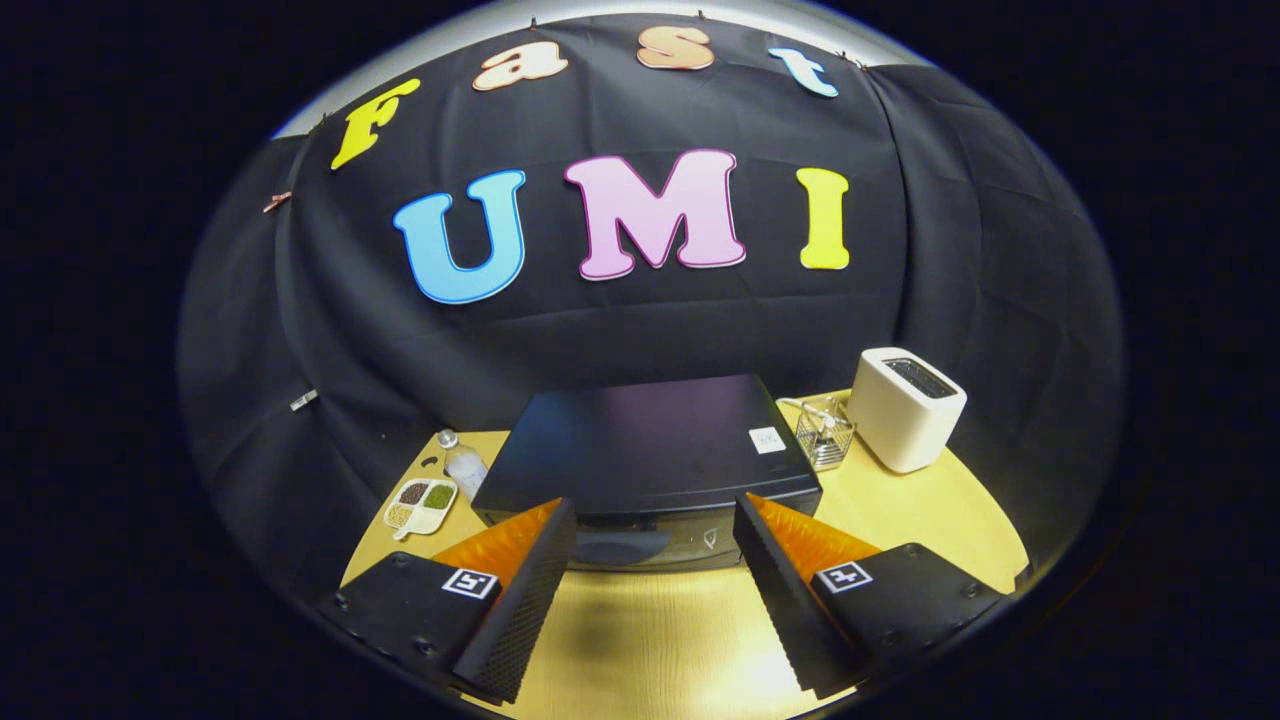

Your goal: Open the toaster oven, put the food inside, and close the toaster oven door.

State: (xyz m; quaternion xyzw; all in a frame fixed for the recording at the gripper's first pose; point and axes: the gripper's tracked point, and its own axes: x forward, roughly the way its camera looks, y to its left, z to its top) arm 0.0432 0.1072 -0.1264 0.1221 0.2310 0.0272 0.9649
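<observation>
From where I'm standing, the gripper point(655, 520) is hovering over the desk point(900, 510) with its two fingers standing wide apart and gripping nothing; bare wood is showing in the gap between them. Each finger is carrying one square marker tag on its upper face, two tags in all.

Just ahead of the fingertips, one toaster oven point(650, 455) is sitting square to the gripper, a low dark box with a flat top. Its front door is facing the fingers and is looking closed, the glass panel lying partly behind the two tips. One small white sticker point(767, 440) is sitting on the oven's top, near the corner on the right-finger side.

Beyond the right finger and off to that side, one white slot toaster point(908, 408) is standing upright on the desk, its single long slot opening upward. Between it and the oven, one small wire basket point(825, 435) is resting, just beside the oven's corner, with something pale inside that I cannot make out.

Beyond the left finger, one divided white dish point(421, 504) is lying flat; I am counting four compartments, holding dark, green and pale fillings. Just behind it, one small clear bottle point(463, 462) is standing close to the oven's side.
</observation>
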